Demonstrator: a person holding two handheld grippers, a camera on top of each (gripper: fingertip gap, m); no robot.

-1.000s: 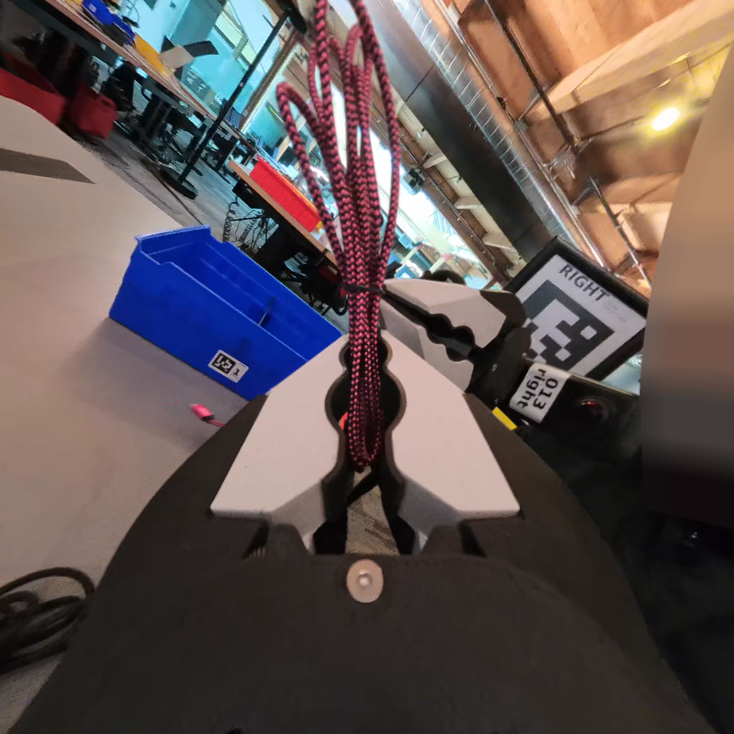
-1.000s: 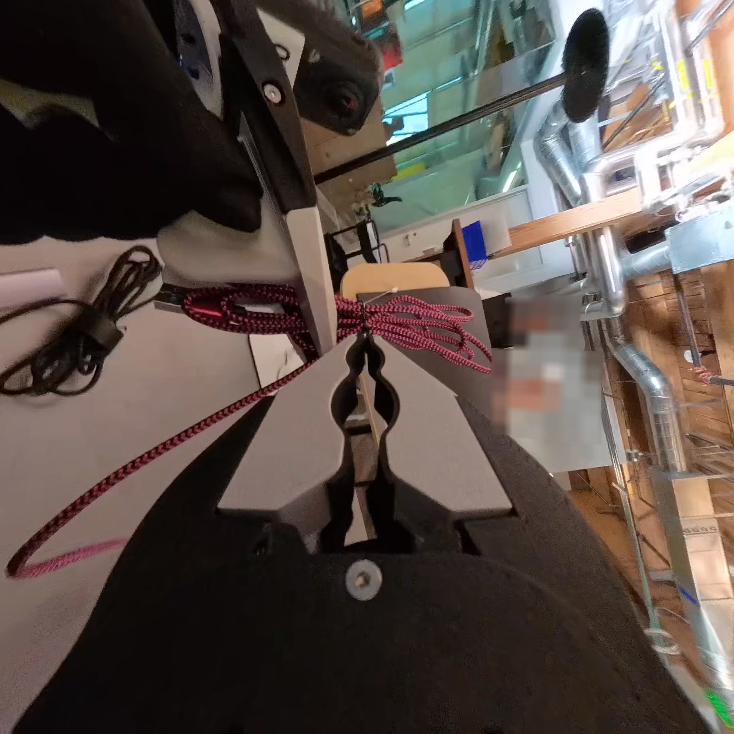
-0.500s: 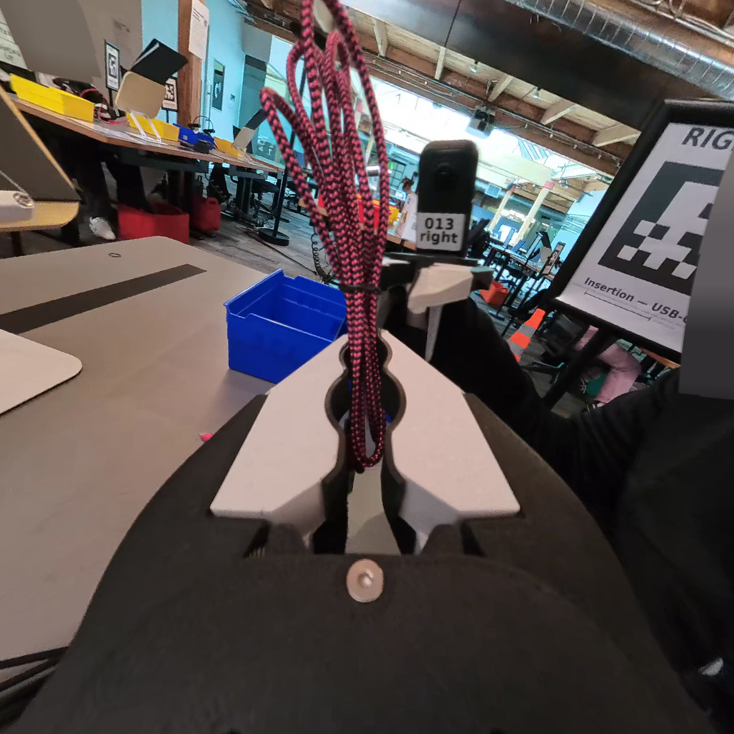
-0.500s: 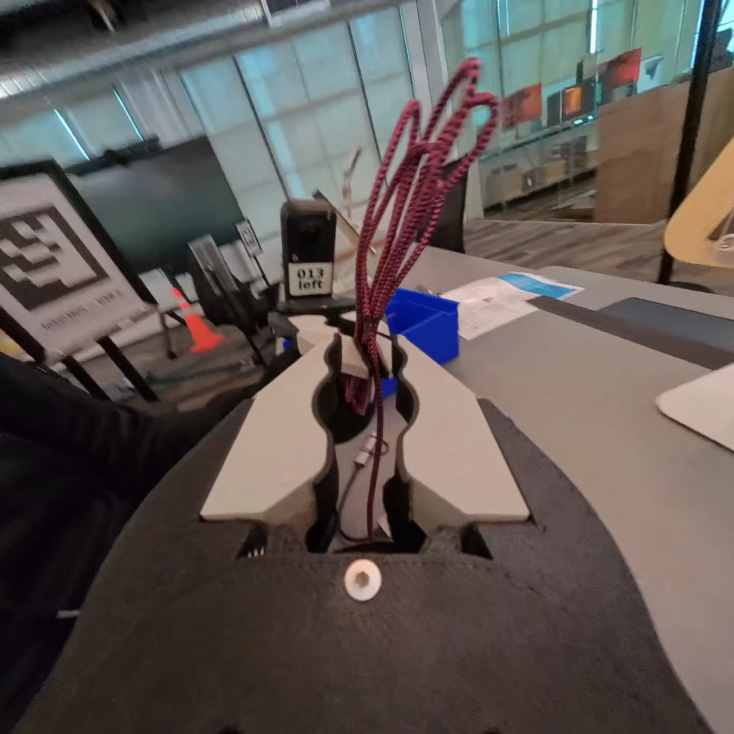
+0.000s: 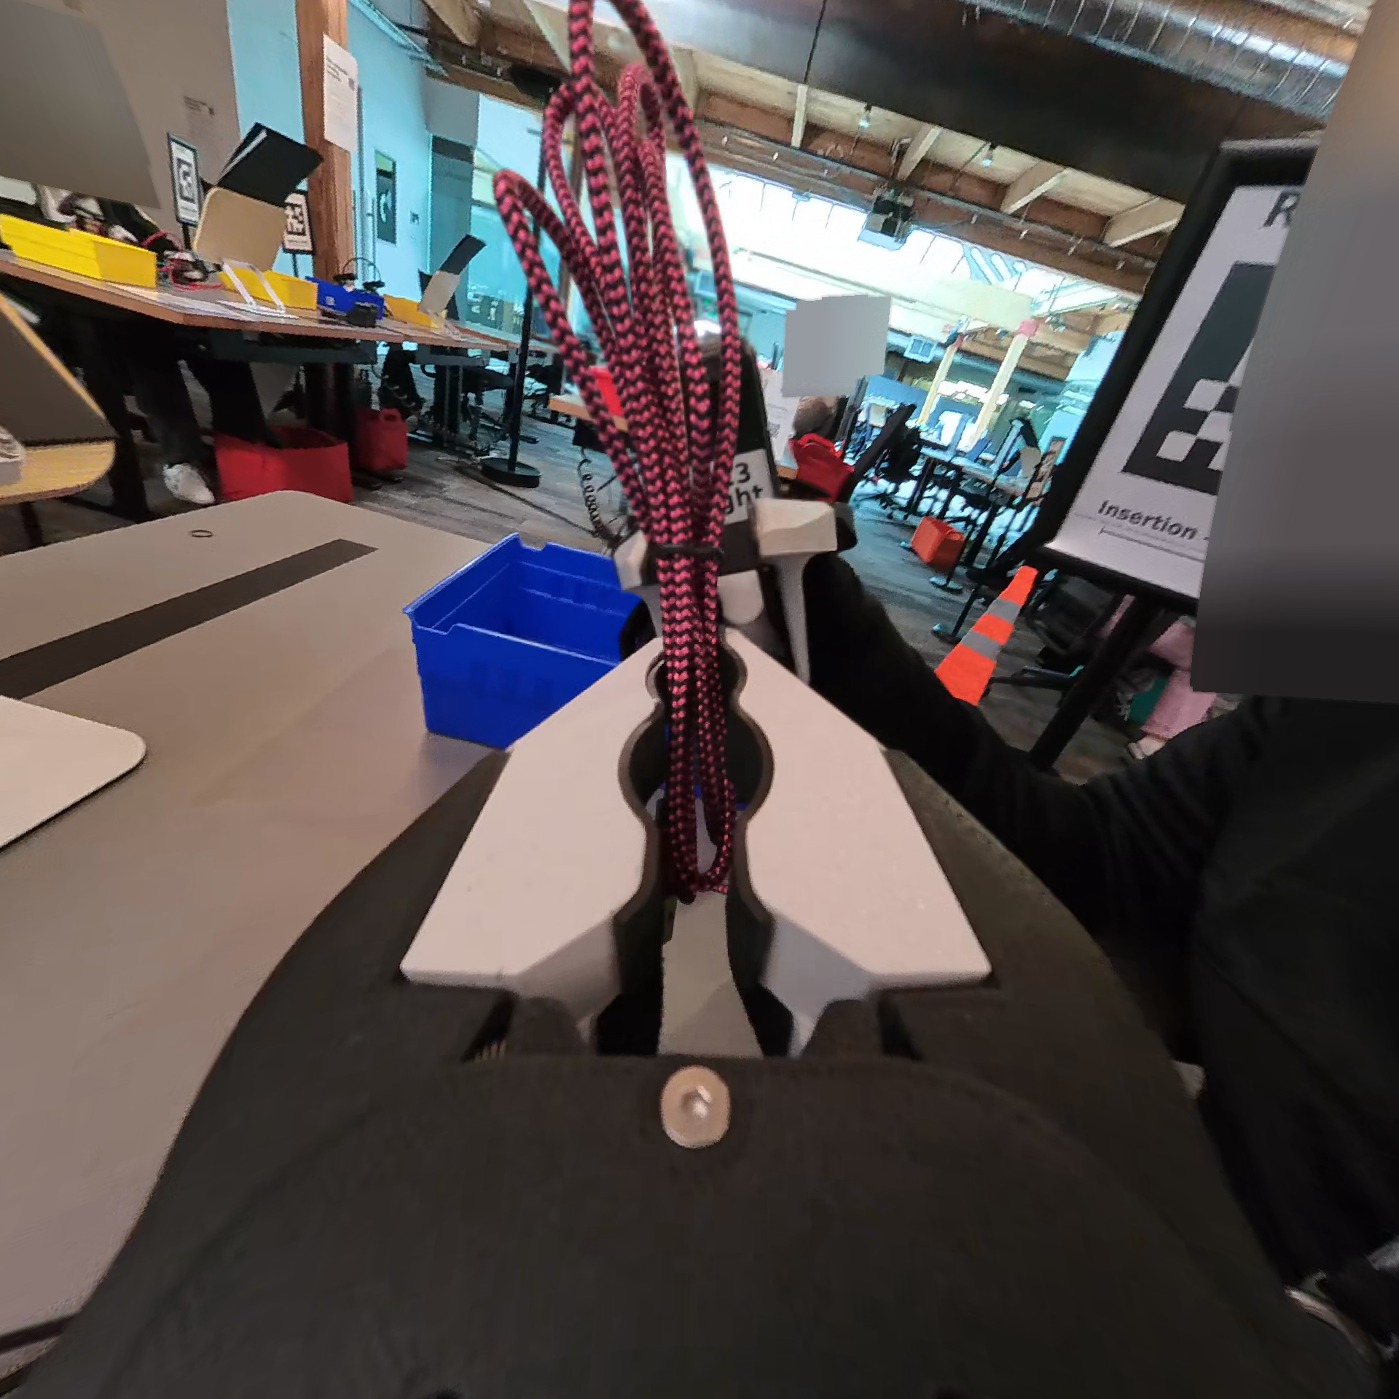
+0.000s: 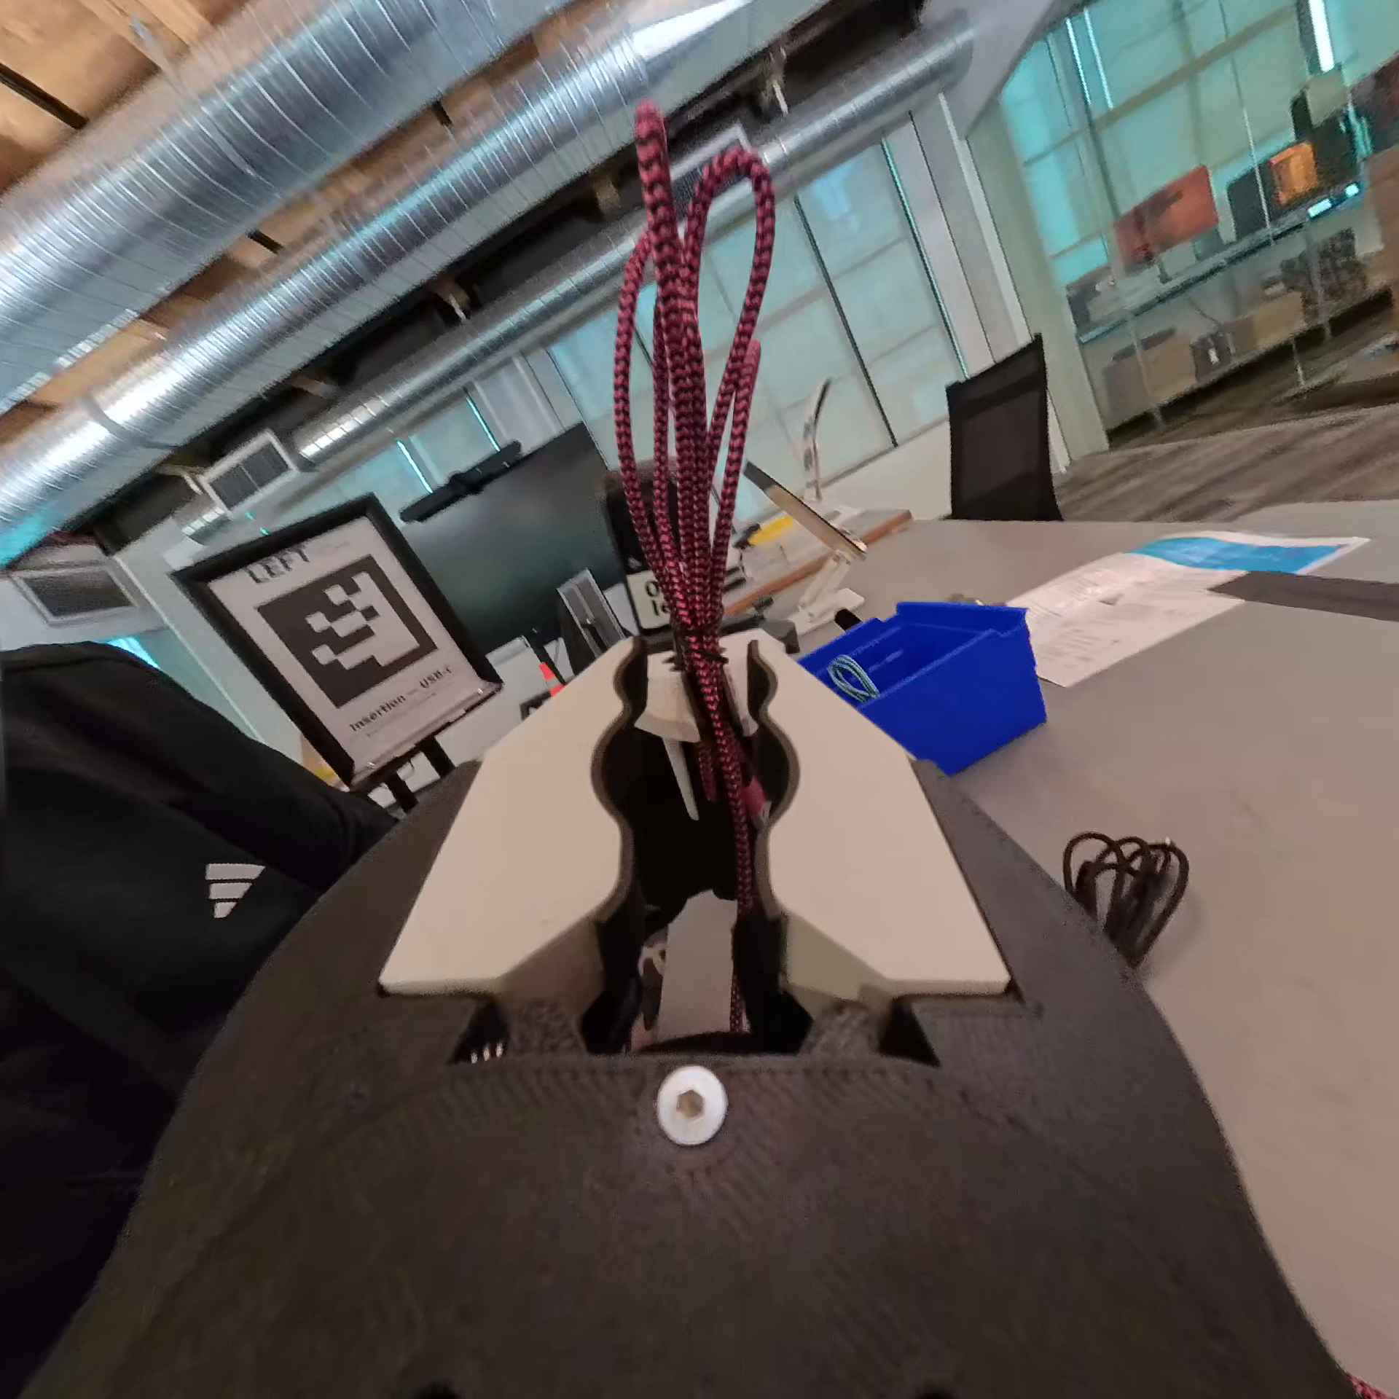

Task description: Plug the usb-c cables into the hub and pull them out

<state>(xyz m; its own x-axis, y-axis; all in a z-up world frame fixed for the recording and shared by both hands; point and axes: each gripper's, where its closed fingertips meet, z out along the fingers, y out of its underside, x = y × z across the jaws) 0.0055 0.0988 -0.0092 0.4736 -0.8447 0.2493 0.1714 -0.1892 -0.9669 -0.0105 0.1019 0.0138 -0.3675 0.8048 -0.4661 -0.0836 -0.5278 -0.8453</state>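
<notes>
A red-and-black braided usb-c cable (image 5: 685, 727), bundled with a black tie, stands upright between my two grippers, which face each other above the grey table (image 5: 189, 870). My left gripper (image 5: 693, 666) is shut on the lower part of the bundle. My right gripper (image 6: 693, 651) is open, with its jaws on either side of the same cable (image 6: 700, 590) at the tie and a small gap on both sides. One strand hangs down between the right fingers. No hub is in view.
A blue bin (image 5: 522, 651) stands on the table behind the grippers and also shows in the right wrist view (image 6: 946, 681). A coiled black cable (image 6: 1128, 886) lies on the table to the right. Papers (image 6: 1135, 598), a white pad (image 5: 53, 764) and a marker sign (image 6: 341, 628) are nearby. The grippers are tip to tip, or close to it.
Both grippers have swung from tilted to level and now face each other. The right gripper's jaws have opened from shut on the bundle. The left gripper keeps its hold.
</notes>
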